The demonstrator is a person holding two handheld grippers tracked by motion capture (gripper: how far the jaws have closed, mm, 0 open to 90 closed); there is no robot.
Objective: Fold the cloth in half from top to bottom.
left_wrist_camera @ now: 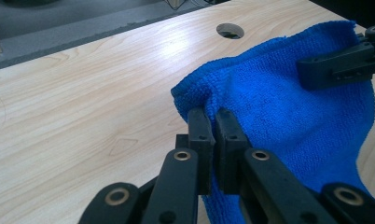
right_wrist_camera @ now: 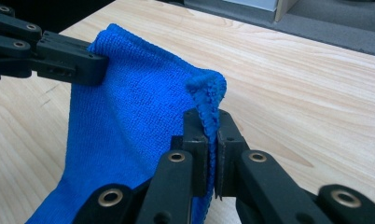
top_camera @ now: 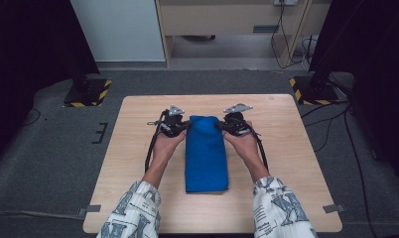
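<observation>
A blue cloth (top_camera: pixel 206 153), folded into a long strip, lies lengthwise on the wooden table (top_camera: pixel 138 168). Its far end is lifted a little off the wood. My left gripper (top_camera: pixel 186 125) is shut on the far left corner of the blue cloth (left_wrist_camera: pixel 288 107), with the edge pinched between the pads of my left gripper (left_wrist_camera: pixel 214 122). My right gripper (top_camera: pixel 221 125) is shut on the far right corner. In the right gripper view the blue cloth (right_wrist_camera: pixel 129 121) bunches up between the closed pads of my right gripper (right_wrist_camera: pixel 212 123), and the left gripper's jaw (right_wrist_camera: pixel 71 63) holds the opposite corner.
A round cable hole (left_wrist_camera: pixel 230 31) is cut in the table beyond the cloth. Black stands with yellow-striped bases (top_camera: pixel 87 92) sit on the grey floor behind both far corners. Cables trail across the floor at the right (top_camera: pixel 336 124).
</observation>
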